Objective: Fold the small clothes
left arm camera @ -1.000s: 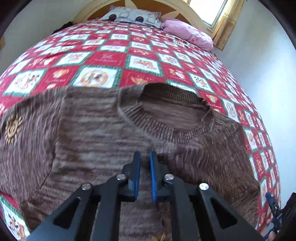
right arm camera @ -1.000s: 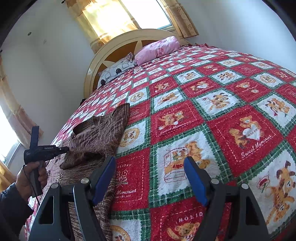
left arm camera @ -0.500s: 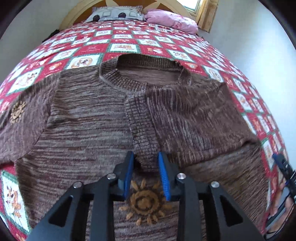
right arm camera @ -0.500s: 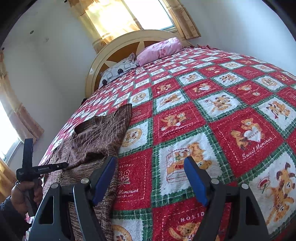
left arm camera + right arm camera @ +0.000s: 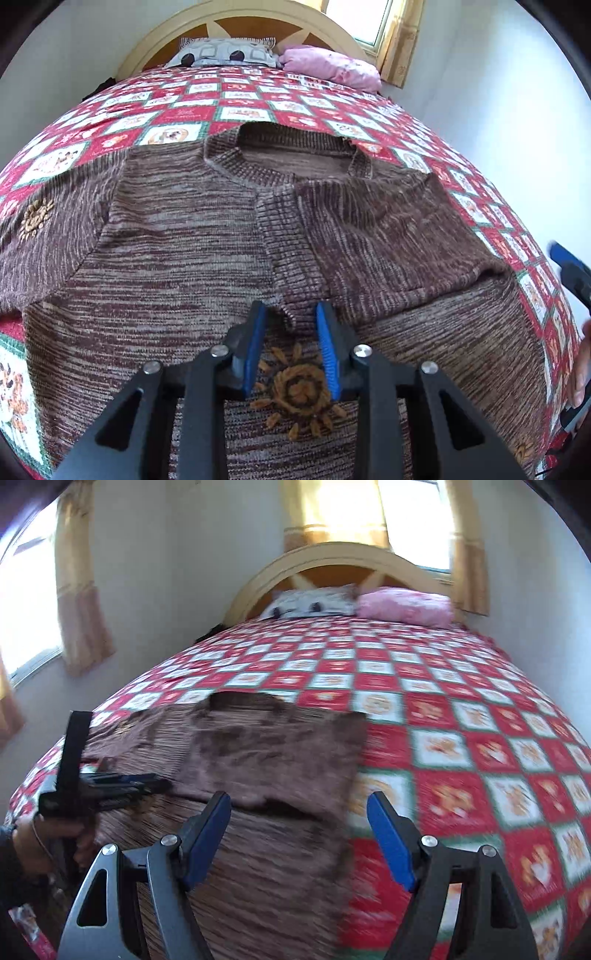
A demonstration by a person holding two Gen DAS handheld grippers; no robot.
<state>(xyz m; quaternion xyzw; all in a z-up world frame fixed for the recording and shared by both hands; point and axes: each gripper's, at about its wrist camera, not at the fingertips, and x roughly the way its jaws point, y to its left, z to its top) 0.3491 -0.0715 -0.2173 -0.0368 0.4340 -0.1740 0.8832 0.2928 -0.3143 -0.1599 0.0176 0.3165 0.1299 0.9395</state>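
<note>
Left tool [image 5: 289,325]: jaws have just parted to a narrow gap, and the cuff [image 5: 295,295] now lies loose between them. The right sleeve is laid across the sweater [image 5: 177,266], which is spread on the bed [image 5: 258,99] ahead. Judged: first fold placed. Right tool [image 5: 299,834]: wide, empty, now over the sweater's edge. No legible writing.

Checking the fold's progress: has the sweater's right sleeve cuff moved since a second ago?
Yes. The cuff now lies across the sweater chest, well below the collar, between the left gripper jaws, which have just opened.
</note>
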